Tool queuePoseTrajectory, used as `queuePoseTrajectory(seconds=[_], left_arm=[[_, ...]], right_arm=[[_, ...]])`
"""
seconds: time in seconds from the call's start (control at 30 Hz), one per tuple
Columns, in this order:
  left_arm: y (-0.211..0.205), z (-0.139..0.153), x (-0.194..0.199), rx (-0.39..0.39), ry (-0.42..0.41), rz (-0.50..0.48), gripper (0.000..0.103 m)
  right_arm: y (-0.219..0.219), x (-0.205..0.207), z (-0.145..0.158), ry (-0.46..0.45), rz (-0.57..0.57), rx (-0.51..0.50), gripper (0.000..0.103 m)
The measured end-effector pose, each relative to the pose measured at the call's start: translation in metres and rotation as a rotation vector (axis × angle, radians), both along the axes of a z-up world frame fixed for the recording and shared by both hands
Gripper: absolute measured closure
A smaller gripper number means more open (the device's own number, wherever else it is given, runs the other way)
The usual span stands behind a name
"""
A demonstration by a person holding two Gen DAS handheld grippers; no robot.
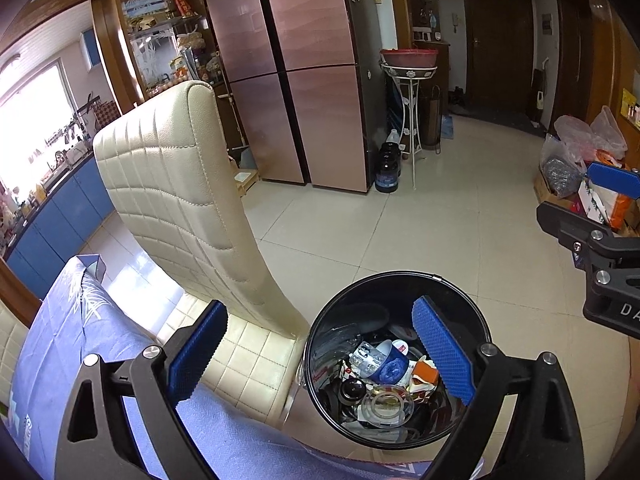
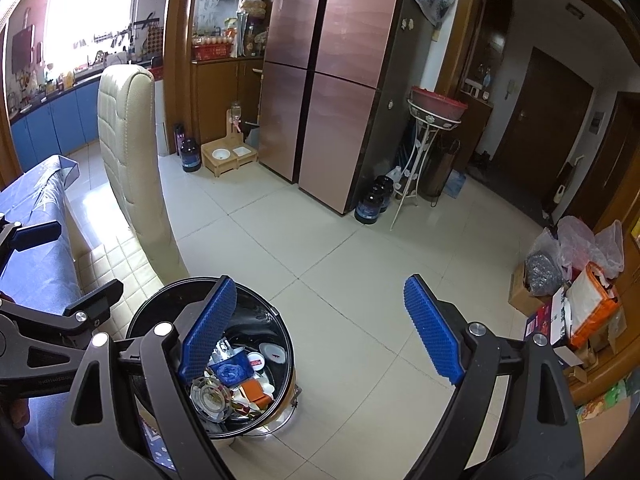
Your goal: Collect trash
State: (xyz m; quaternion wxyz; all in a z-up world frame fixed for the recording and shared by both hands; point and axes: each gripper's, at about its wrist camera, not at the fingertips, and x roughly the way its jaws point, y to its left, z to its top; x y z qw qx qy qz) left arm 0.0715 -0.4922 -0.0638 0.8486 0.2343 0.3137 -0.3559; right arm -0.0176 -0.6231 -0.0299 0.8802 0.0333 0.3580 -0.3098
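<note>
Left wrist view: my left tongs (image 1: 320, 364) gape wide and empty above the black trash bin (image 1: 460, 292), full of a blue cup (image 1: 390, 364), wrappers and lids. My right tongs (image 2: 320, 332) also stand open, holding nothing. A cream chair (image 1: 172, 184) crowds the bin beside the blue-clothed bench (image 1: 72, 340).

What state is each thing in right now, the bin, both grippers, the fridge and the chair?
Trash bin: lid off, part full of packaging.
Left gripper: open, nothing between its fingers, above the bin.
Right gripper: open, empty.
Fridge: doors shut.
Chair: upright, unoccupied.
</note>
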Motion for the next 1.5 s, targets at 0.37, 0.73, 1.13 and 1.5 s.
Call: queuePoseTrajectory(seconds=[0.37, 0.73, 1.13, 1.5], left_arm=[[0.005, -0.003, 0.005, 0.003, 0.015, 0.027, 0.012], [0.006, -0.005, 0.002, 0.004, 0.024, 0.022, 0.012], [0.003, -0.006, -0.002, 0.01, 0.036, -0.018, 0.012], [0.001, -0.007, -0.007, 0.014, 0.028, -0.052, 0.012]], right_arm=[[0.002, -0.002, 0.001, 0.0, 0.0, -0.004, 0.016], [0.005, -0.002, 0.0, -0.003, 0.006, -0.002, 0.016], [0.007, 0.001, 0.0, 0.001, 0.018, -0.004, 0.015], [0.008, 0.002, -0.001, 0.002, 0.017, -0.004, 0.015]])
